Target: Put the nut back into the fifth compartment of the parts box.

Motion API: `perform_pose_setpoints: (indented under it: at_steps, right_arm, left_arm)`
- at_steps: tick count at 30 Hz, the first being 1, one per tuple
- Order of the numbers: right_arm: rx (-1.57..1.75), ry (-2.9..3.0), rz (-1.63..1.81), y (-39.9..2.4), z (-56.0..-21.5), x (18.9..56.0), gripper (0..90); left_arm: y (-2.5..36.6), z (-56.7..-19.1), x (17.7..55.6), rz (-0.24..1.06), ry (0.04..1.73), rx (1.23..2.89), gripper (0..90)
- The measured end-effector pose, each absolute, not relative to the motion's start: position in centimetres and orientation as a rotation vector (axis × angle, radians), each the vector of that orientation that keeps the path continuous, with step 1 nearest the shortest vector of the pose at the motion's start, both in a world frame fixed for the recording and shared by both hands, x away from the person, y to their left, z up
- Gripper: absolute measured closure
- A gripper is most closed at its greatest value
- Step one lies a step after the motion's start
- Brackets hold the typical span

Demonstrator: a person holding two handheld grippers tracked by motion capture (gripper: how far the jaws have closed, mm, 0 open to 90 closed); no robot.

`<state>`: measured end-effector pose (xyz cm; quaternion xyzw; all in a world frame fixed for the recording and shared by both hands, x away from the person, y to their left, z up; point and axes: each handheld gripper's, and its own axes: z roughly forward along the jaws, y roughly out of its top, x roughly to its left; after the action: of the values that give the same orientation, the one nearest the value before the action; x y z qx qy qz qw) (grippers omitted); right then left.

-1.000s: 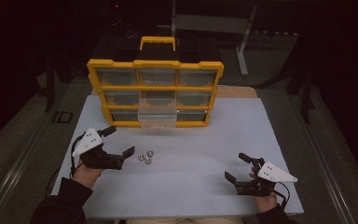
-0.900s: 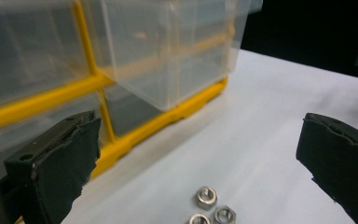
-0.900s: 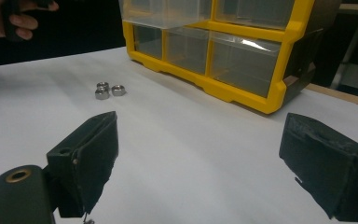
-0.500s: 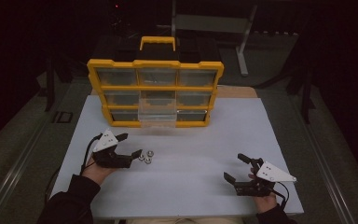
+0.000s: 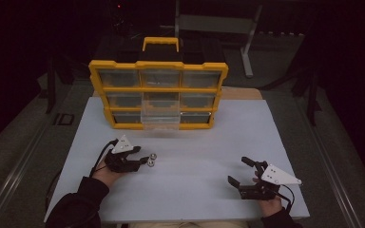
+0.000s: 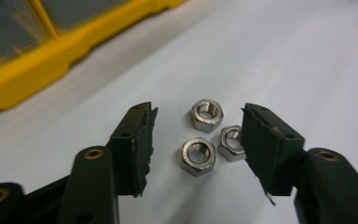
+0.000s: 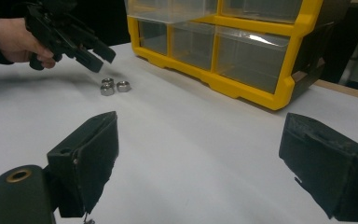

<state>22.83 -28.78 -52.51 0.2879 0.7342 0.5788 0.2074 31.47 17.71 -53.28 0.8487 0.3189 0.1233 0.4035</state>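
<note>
Nuts (image 6: 208, 140), three steel hex ones, lie clustered on the white counter (image 5: 195, 180) between the jaws of the left hand-held gripper (image 6: 196, 144), which have just been closing and stand half-wide, unpressed. Right hand-held gripper (image 7: 200, 163) gapes wide, empty, well apart. Beyond stands the yellow drawer organizer (image 5: 158, 90).

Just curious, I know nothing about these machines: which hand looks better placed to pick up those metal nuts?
The left. Its gripper has been closing around the nuts, which lie between its fingers. The right gripper sits far off, open.
</note>
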Motion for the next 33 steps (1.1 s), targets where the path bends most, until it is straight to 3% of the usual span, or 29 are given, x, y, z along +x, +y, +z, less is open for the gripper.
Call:
perform_pose_setpoints:
  at_steps: [23,33]
  right_arm:
    - [0.798,2.052,1.610,-28.8,-52.6,22.9,12.1]
    - [0.800,2.053,1.609,-28.8,-52.6,22.9,12.1]
  left_arm:
    - [16.5,-54.9,32.0,0.310,0.834,2.265,67.4]
    - [16.6,-54.6,32.2,0.283,0.897,2.252,68.8]
